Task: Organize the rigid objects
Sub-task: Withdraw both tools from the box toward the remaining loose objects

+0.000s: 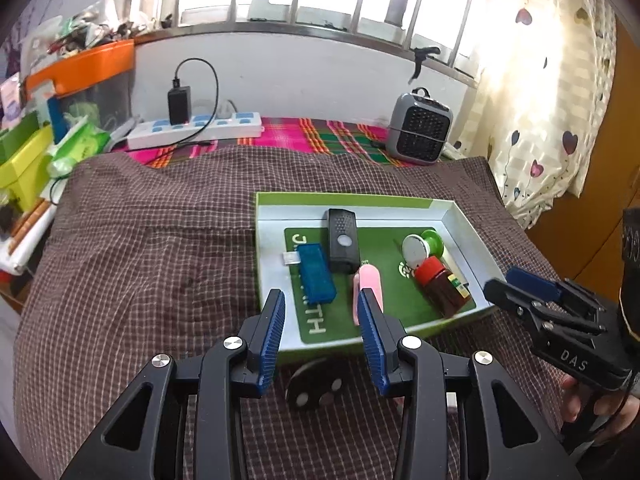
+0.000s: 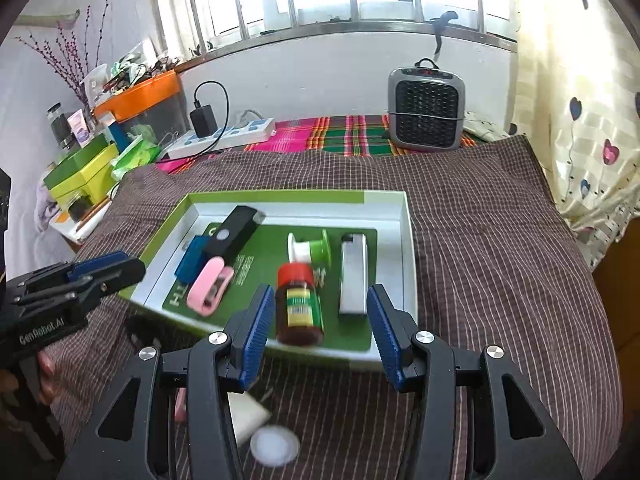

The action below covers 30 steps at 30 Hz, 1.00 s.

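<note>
Left gripper [image 1: 322,312] empty above green-rimmed tray [image 1: 344,199] of small items.

Power strip [image 1: 196,130], grey heater [image 2: 426,110], heart curtain [image 1: 548,92]

The right tool [image 1: 516,284] bore "DAS"; the left tool [image 2: 116,266] read "GenRobot.AI"; the green card [image 1: 316,320] showed "TH".

One tray [image 2: 408,248] is seen holding six things: one black remote [image 2: 234,230], one blue stick [image 2: 192,258], one pink clip [image 2: 210,284], one bottle [image 2: 300,304], one spool [image 2: 310,250], one lighter [image 2: 354,276]. One heater [image 2: 426,110] and one power strip [image 2: 236,134] are counted behind.
</note>
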### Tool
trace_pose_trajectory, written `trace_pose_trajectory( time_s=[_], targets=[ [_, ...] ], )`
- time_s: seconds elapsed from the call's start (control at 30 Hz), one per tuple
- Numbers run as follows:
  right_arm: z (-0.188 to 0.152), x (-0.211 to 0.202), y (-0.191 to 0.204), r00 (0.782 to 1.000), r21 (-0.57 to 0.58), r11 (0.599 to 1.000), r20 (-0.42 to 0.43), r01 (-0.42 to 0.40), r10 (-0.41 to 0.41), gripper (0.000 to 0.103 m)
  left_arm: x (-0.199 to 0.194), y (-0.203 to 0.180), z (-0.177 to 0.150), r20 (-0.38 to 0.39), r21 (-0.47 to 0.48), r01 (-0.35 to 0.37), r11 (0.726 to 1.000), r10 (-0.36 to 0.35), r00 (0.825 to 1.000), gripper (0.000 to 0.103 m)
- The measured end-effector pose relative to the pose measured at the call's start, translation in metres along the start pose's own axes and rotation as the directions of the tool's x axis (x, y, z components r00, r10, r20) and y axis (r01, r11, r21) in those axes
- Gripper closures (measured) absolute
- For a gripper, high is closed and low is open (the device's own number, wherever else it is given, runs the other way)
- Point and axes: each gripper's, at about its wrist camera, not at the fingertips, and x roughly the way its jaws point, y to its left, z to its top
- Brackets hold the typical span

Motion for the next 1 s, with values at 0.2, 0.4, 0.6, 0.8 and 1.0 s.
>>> trace_pose_trajectory(
  time_s=[0.2,0.4,0.6,0.8,1.0],
  targets=[
    [-0.024,-0.016,0.000,1.000,0.015,1.000,-0.010,0.000,0.000,0.054,-0.010,0.006,-0.012,0.003,-0.027,0.015,1.000,-0.015,1.000,0.066],
    [-0.053,-0.021,0.008,0.998,-0.016,1.000,-0.057,-0.025,0.024,0.053,-0.016,0.015,-0.027,-0.003,-0.063,0.024,0.998,-0.024,1.000,0.066],
    [-0.064,-0.020,0.016,0.997,-0.034,0.999,-0.075,-0.030,0.027,0.053,-0.023,0.025,-0.038,0.001,-0.095,0.031,0.995,-0.031,1.000,0.066],
    [-0.068,-0.012,0.019,0.995,-0.022,1.000,-0.097,-0.004,0.002,0.053,-0.024,0.029,-0.043,-0.007,-0.095,0.048,0.994,-0.049,0.999,0.066],
    [-0.070,-0.007,0.022,0.993,-0.035,0.999,-0.106,0.038,-0.042,0.053,-0.019,0.034,-0.048,-0.024,-0.098,0.071,0.993,-0.074,0.997,0.066]
  ],
)
